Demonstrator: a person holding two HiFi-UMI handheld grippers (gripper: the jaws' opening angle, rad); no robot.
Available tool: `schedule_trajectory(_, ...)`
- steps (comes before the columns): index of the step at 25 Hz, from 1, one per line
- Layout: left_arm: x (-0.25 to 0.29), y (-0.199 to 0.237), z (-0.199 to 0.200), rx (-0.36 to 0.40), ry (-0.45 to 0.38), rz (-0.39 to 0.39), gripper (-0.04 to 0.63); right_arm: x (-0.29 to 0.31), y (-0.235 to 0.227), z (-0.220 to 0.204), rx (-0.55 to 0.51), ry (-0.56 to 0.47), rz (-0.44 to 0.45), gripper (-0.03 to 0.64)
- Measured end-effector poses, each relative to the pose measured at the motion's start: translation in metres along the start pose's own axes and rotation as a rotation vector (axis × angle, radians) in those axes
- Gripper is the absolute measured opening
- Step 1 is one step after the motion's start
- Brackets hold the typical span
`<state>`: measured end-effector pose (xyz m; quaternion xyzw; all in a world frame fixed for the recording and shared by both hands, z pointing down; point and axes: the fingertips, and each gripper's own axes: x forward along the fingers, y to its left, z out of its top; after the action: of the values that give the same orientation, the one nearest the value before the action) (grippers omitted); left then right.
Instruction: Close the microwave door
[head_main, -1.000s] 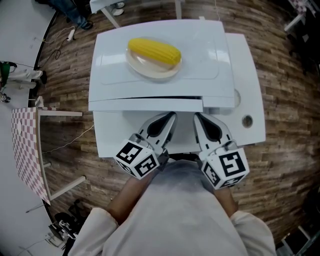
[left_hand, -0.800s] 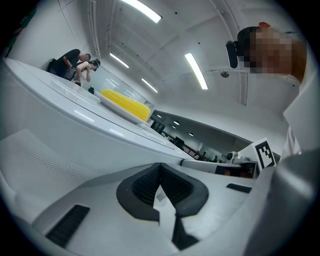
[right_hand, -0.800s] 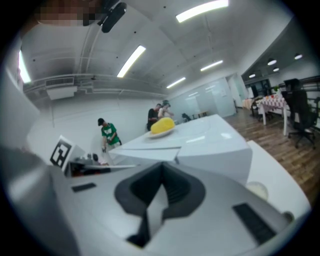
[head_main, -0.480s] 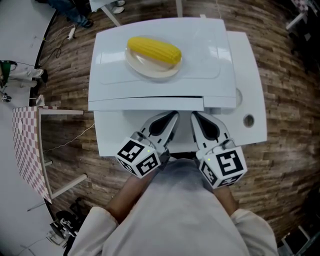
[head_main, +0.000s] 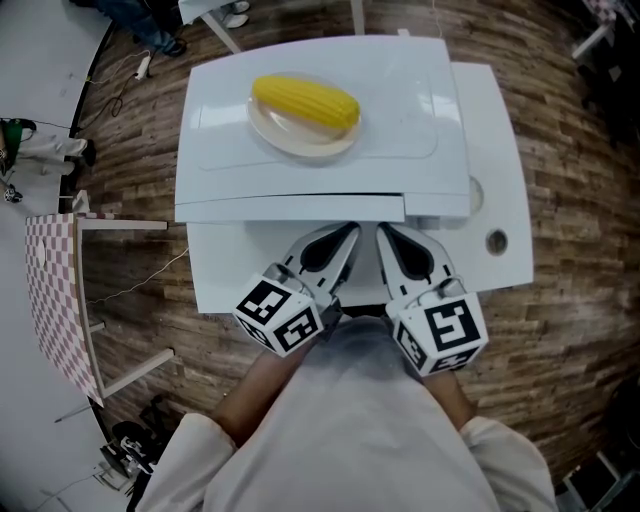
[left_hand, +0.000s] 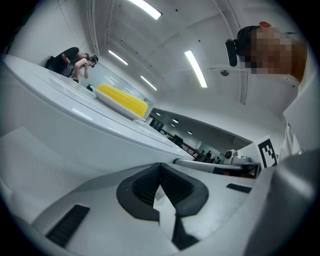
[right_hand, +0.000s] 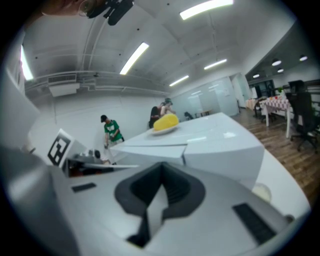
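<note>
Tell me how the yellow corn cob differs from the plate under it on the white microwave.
The yellow corn cob is bright yellow and elongated; the round cream plate is pale and flat. The cob lies on the plate, while the plate rests directly on the white microwave. Both sit left of centre on its top.

White microwave door (head_main: 290, 210): upright, near-flush with the microwave (head_main: 400, 110) front, can't tell if latched. Sits just ahead of both sets of jaws.

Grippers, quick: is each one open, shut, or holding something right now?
Left gripper: closed, jaws together, nothing held.
Right gripper: closed, jaws together, nothing held.
</note>
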<state>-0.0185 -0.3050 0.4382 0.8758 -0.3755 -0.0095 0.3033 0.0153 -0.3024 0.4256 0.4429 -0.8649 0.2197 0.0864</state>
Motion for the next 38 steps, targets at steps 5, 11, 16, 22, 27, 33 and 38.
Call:
schedule_trajectory(5, -0.002, 0.004, 0.009, 0.003, -0.02, 0.016, 0.02, 0.005, -0.004, 0.002, 0.003, -0.001, -0.016, 0.023)
schedule_trajectory(11, 0.0, 0.004, 0.008, -0.011, -0.016, 0.019, 0.02, 0.007, -0.003, 0.001, 0.005, 0.006, -0.002, 0.023)
schedule_trajectory(16, 0.0, 0.001, 0.006, -0.005, -0.014, 0.011, 0.02, 0.007, -0.002, 0.0, 0.004, 0.006, 0.004, 0.023)
schedule_trajectory(22, -0.004, -0.008, 0.011, 0.047, -0.022, 0.013, 0.02, 0.001, 0.004, 0.017, 0.002, -0.052, 0.023, 0.023)
schedule_trajectory(27, -0.01, -0.015, 0.009, 0.037, -0.029, 0.011, 0.02, -0.01, 0.005, 0.025, -0.006, -0.087, 0.014, 0.023)
schedule_trajectory(33, -0.019, -0.028, 0.004, 0.055, -0.048, 0.022, 0.02, -0.029, 0.011, 0.022, -0.013, -0.097, 0.018, 0.023)
schedule_trajectory(38, -0.032, -0.041, 0.0, 0.065, -0.08, 0.049, 0.02, -0.05, 0.018, 0.02, -0.022, -0.109, 0.024, 0.023)
